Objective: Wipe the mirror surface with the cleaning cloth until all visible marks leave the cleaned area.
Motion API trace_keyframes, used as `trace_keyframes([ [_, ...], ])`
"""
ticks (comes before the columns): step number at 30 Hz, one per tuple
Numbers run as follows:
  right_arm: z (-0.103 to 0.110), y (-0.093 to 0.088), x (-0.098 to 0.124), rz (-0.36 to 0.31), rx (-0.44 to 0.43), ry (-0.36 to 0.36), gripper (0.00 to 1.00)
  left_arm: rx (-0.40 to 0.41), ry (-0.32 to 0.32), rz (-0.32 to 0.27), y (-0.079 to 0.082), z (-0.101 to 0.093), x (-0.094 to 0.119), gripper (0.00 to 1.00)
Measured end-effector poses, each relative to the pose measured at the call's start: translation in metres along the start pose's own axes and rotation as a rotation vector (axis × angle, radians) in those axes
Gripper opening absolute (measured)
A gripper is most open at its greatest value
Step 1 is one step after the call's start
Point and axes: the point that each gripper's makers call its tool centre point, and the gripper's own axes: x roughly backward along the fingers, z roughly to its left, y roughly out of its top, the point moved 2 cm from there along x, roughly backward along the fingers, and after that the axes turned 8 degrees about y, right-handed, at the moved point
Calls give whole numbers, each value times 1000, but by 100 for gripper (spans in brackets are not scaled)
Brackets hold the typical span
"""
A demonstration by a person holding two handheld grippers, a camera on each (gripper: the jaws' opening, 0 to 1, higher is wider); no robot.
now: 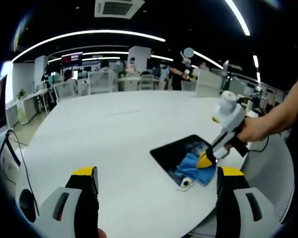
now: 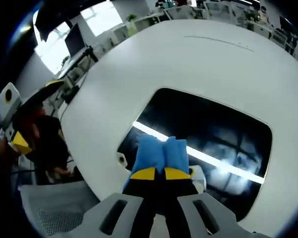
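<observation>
The right gripper (image 2: 159,173) is clenched on the folded blue cleaning cloth (image 2: 159,151), pressed at the near edge of the dark rectangular mirror (image 2: 213,124) on the white round table (image 2: 213,59). Overlapping strokes outward from that edge are advised. The left gripper (image 1: 156,181) is held released beside the mirror. Marks are hard to distinguish from reflections.

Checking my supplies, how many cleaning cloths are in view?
1: the blue cleaning cloth lies on the mirror, pinched in the right tool. Others may be hidden.

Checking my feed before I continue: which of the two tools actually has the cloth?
The right tool: its jaws are closed on the blue cloth, pressed onto the mirror. The left tool hangs open over the white table, holding nothing.
</observation>
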Motion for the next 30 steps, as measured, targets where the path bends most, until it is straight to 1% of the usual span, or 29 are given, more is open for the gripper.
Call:
trace_keyframes([
  [4, 3, -6, 2, 3, -3, 8, 0, 3, -2, 0, 1, 1, 0, 99],
  [10, 8, -14, 4, 3, -14, 18, 0, -6, -2, 15, -2, 3, 2, 99],
  [17, 10, -15, 5, 0, -1, 12, 0, 17, 1, 9, -3, 5, 1, 99],
  [26, 11, -17, 5, 5, -18, 18, 0, 15, -4, 4, 0, 4, -2, 99],
  [27, 13, -18, 5, 8, 1, 16, 0, 16, -4, 3, 0, 4, -2, 99],
  [30, 14, -19, 5, 16, -7, 23, 0, 16, -4, 3, 0, 4, -2, 99],
])
